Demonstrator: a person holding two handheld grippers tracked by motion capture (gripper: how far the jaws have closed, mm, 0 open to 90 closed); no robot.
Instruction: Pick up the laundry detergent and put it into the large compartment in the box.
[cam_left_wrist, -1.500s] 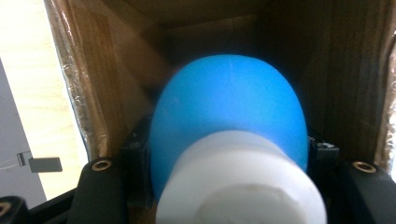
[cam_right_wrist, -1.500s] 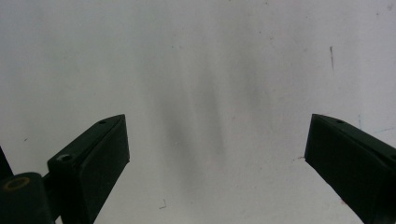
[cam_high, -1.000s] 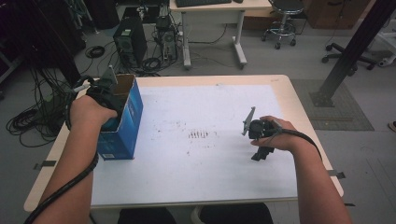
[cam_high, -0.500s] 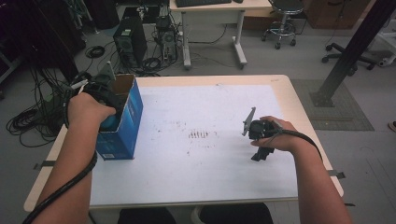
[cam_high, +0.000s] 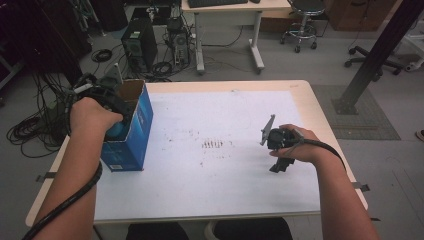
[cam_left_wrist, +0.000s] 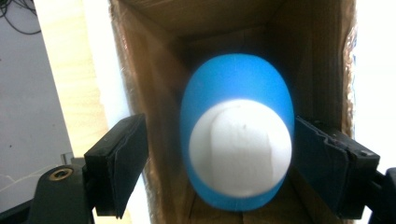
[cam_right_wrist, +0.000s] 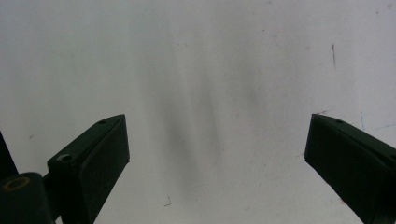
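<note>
While left gripper (cam_left_wrist: 236, 154) hangs over open blue cardboard box (cam_high: 141, 117), blue-and-white egg-shaped object (cam_left_wrist: 237, 148) sits between its wide-spread jaws, seemingly untouched, inside box, long axis running down box depth. Right gripper (cam_right_wrist: 224, 158), jaws wide apart and empty, over white table sheet (cam_high: 240, 170), well apart.

A smooth blue egg-shaped object with a white end (cam_left_wrist: 238, 149) is sitting inside a brown cardboard box (cam_left_wrist: 159, 93), between the left gripper's (cam_left_wrist: 219, 161) spread black jaws, untouched.
</note>
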